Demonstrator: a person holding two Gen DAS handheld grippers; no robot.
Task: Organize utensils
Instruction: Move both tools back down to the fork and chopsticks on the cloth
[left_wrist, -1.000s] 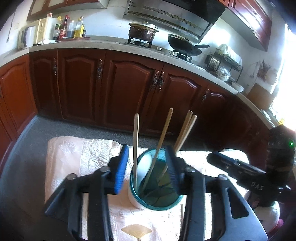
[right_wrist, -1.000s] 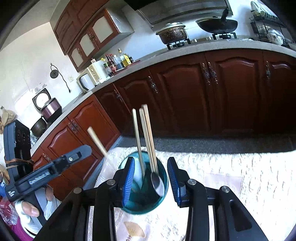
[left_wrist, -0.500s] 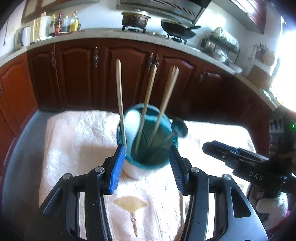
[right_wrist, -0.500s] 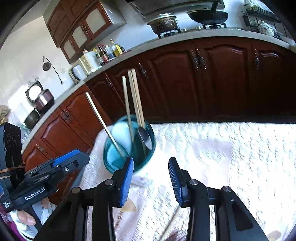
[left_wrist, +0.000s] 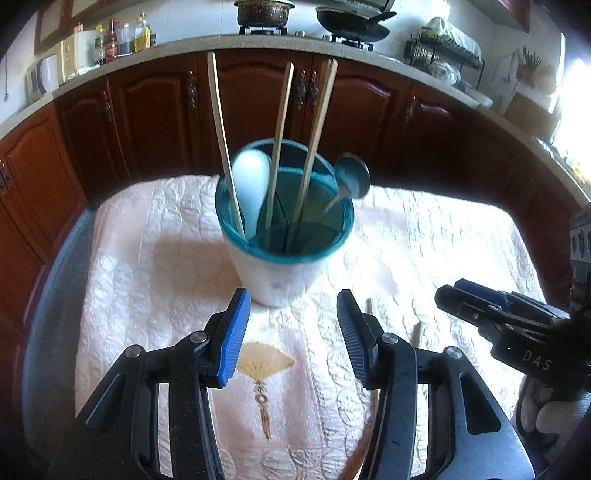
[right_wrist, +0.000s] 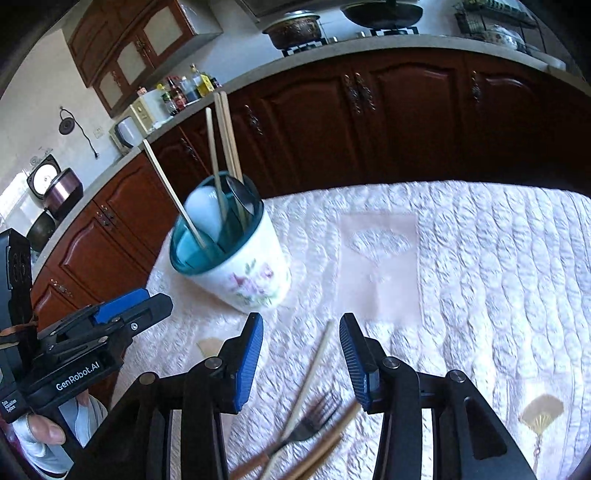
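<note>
Left tongs (left_wrist: 291, 332): jaws apart, nothing between them, just short of the cup.
Cup (left_wrist: 284, 258): on the counter cloth, already holding 4 chopsticks (left_wrist: 279, 140) and 2 spoons.
Loose pile (right_wrist: 306, 435): fork and several chopsticks left to stow.
Right tongs (right_wrist: 301, 350): jaws have just been opening; 1 chopstick lies below the gap, ungripped.

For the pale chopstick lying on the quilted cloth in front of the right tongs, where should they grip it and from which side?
Grip the pale chopstick on its bare far half, coming from above with one pad on each side of the shaft. It lies flat on the cloth, and its near end crosses the fork and brown chopsticks. The right tongs stand open over it.
</note>
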